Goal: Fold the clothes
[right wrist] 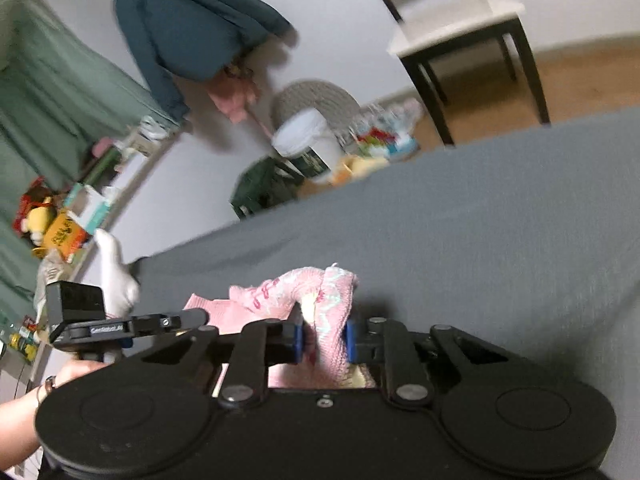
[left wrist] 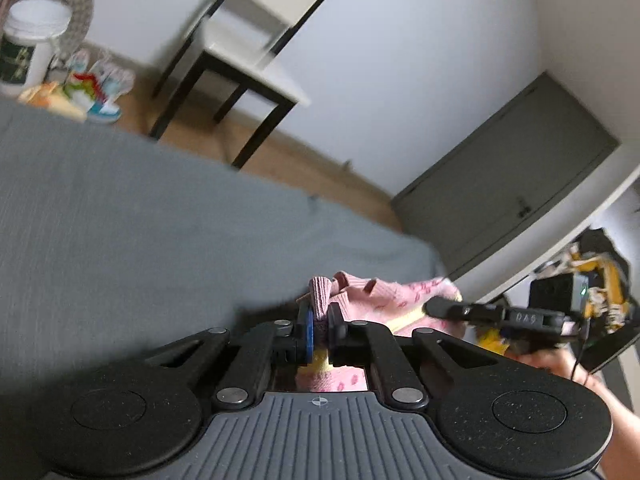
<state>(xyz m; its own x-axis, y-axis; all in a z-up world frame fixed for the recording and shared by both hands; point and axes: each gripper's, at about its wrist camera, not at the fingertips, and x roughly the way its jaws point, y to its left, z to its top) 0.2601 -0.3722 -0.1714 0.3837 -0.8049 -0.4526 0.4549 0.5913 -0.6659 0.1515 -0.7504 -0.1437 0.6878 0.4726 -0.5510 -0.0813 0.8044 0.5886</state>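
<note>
Left tongs [left wrist: 319, 334] clamped on cloth, right tongs [right wrist: 323, 340] likewise

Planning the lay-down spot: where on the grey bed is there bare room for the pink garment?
Both tools, left and right, grip the pink garment at the near edge. The grey bed cover lies bare beyond it to the far edge by the chair. Crowded: the floor past the bed's corner, around the white bucket.

Pink garment [left wrist: 384, 292] mostly hidden behind the jaws — far clutter blurred.
</note>
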